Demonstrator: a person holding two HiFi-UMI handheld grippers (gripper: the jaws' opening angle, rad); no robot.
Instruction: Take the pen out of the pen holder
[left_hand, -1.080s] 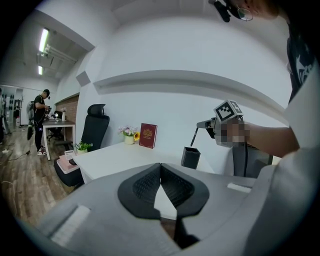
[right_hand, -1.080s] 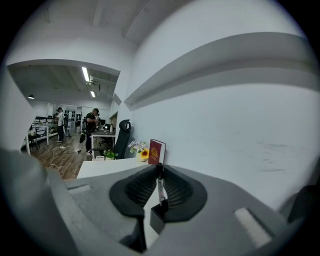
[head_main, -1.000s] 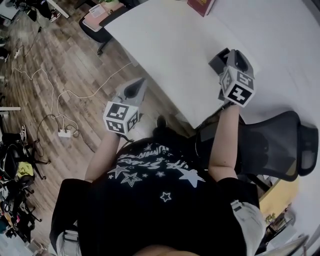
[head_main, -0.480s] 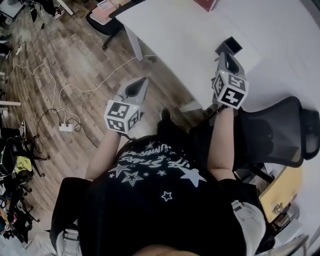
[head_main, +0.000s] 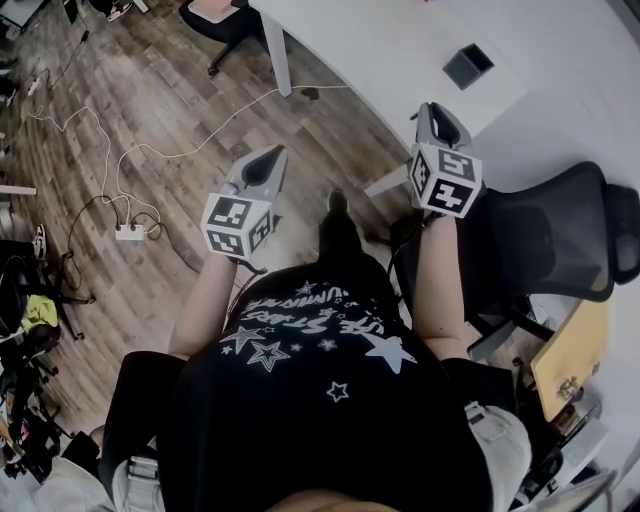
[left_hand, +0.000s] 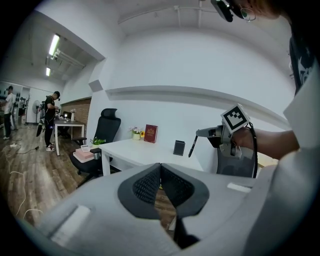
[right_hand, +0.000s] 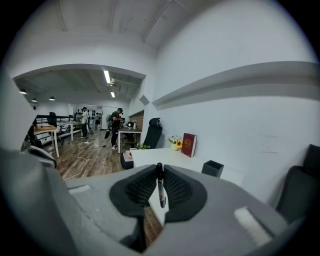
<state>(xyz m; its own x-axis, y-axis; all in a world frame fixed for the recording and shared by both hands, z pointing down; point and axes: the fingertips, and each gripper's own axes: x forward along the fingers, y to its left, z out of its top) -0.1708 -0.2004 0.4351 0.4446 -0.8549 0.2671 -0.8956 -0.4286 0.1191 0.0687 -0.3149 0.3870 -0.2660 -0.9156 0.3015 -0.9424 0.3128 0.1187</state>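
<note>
Pen is pinched upright between the right gripper's jaws, held out right of centre, apart from the pen holder at upper right, while the left gripper's jaws are kept together, empty.

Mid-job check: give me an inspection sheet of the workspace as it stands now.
Surface: white desk, mostly bare.
Job's things: pen holder on the desk; pen out of it, held.
Clutter: red book and flowers at the desk's far end.
Grippers: left gripper shut, empty; right gripper shut on the pen.
Cables: white cable and power strip on the floor.
Surroundings: black chair beside the person; people at far desks.
</note>
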